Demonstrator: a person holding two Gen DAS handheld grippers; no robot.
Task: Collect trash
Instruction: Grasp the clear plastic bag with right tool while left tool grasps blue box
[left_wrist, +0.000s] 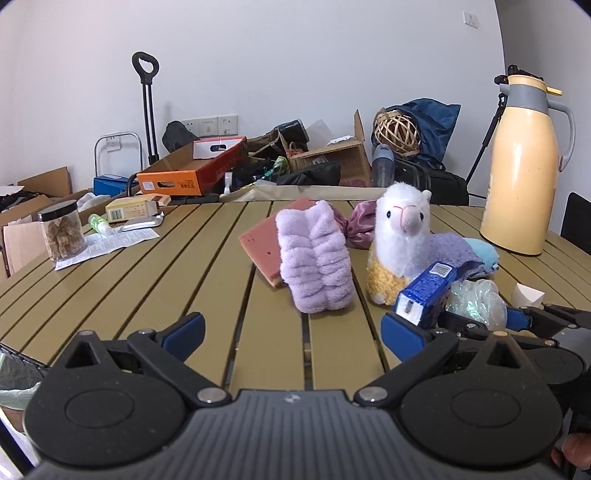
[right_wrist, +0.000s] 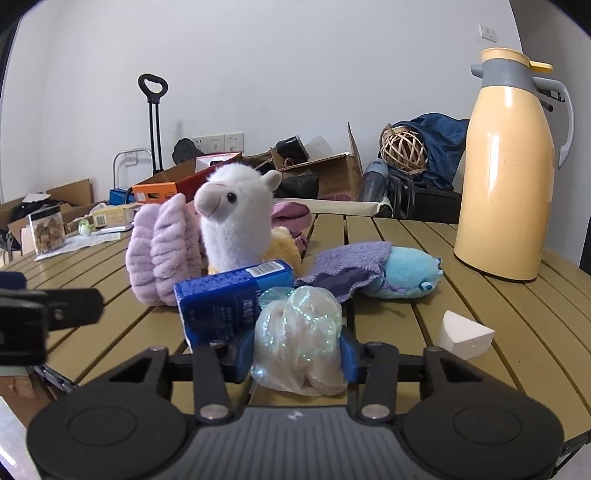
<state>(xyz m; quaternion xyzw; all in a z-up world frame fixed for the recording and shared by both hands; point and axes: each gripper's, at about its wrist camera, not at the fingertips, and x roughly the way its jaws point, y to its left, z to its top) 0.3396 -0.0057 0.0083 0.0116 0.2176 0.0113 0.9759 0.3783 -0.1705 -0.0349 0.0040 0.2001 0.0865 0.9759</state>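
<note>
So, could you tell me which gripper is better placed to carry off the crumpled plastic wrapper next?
The right gripper: its pads already bracket the crumpled plastic wrapper and appear to press on it. The left gripper is open over bare table, with nothing between its fingers.

The blue rectangular carton (right_wrist: 234, 301) carries a white barcode label and pale lettering too blurred to read; nothing else is legible.
</note>
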